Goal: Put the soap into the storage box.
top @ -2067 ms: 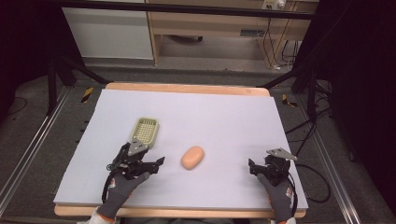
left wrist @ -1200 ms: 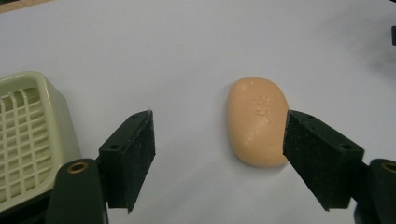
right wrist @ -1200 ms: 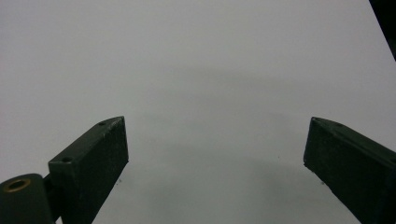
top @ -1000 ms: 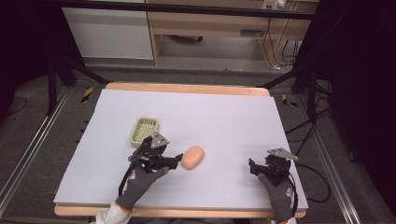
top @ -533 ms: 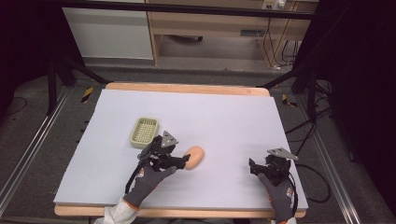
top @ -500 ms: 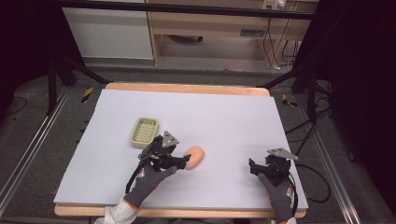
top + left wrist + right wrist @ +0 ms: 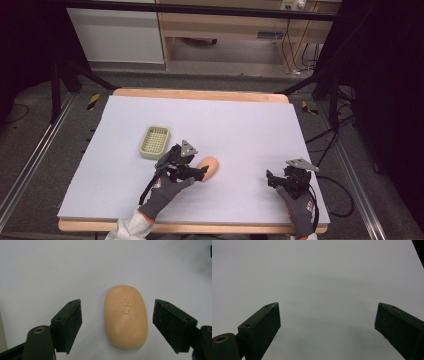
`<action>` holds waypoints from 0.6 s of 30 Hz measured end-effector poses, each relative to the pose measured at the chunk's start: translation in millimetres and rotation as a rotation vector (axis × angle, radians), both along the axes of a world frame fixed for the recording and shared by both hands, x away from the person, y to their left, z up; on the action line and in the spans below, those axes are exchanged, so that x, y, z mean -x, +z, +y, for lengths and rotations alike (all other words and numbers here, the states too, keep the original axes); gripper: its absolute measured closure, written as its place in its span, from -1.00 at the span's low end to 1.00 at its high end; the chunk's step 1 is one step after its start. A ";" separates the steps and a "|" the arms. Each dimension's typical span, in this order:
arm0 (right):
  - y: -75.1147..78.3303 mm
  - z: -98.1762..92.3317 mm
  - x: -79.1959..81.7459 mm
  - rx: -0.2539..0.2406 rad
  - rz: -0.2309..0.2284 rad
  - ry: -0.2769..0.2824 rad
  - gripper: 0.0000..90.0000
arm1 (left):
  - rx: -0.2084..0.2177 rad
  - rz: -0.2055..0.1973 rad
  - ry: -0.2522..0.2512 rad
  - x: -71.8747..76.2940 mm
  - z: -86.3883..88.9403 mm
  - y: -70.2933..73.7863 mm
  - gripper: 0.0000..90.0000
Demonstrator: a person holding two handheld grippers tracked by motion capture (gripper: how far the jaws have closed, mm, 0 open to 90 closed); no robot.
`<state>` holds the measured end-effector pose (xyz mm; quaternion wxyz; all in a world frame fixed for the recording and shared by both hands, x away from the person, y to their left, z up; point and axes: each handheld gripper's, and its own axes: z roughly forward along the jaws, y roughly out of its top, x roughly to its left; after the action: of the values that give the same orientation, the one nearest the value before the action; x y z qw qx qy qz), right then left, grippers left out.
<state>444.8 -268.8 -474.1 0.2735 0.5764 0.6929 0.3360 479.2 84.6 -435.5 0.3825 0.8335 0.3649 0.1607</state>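
Straddling soap bar, left tongs open

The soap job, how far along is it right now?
Early stage. Done: the left tongs are open with a jaw on either side of the soap bar, neither touching it. In hand: closing on the bar. Left: lifting it and, probably, placing it in the green soap dish. The right tongs are open over bare table.
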 end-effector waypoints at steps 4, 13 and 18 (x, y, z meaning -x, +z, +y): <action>0.2 -0.1 0.4 -0.001 -0.001 -0.001 -0.85 | -0.008 0.002 -0.003 -2.1 -3.7 -1.8 -0.50; 0.3 -0.3 0.1 0.001 -0.002 0.004 -0.85 | -0.035 0.019 -0.013 -6.1 -12.7 -5.4 -0.50; 0.3 0.4 0.0 -0.003 0.001 0.006 -0.85 | -0.057 0.023 -0.015 -9.1 -19.5 -8.6 -0.51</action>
<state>444.8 -268.4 -473.8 0.2713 0.5750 0.6942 0.3376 488.2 65.1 -444.1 0.3558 0.8484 0.3583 0.1587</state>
